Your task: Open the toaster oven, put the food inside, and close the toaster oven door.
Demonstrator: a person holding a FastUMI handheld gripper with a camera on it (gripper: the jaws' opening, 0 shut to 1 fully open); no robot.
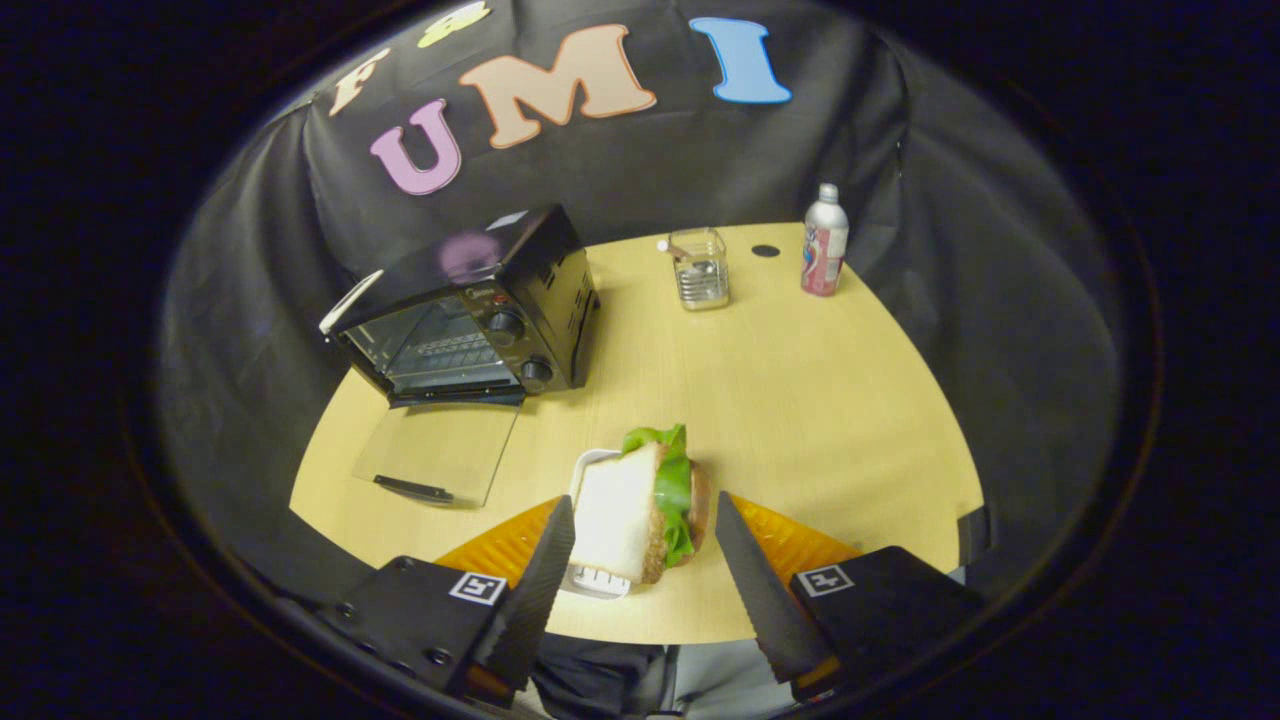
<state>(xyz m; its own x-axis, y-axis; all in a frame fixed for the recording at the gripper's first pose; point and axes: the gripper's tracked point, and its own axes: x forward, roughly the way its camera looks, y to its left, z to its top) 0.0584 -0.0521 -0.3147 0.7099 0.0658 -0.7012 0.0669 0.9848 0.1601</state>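
Standing at the worktop (800,400), an onlooker sees the tongs (645,545) held spread wide, one finger on each side of the sandwich (645,510) — neither finger visibly presses on it, though the left finger sits very close to the bread face. The sandwich stands on edge, white bread slice facing left, green lettuce showing along its top and right side. It rests on a small white tray (590,580), just ahead of the fingertips.

From the sandwich, the toaster oven (470,310) lies at about 11 o'clock, well apart. Its glass door (435,465) is folded fully down, flat on the worktop, handle at the near edge; the wire rack inside is visible.

At 12 o'clock, far across the worktop — a clear glass jar (700,268). At 1 o'clock, a bottle (824,240) standing upright near the far edge.
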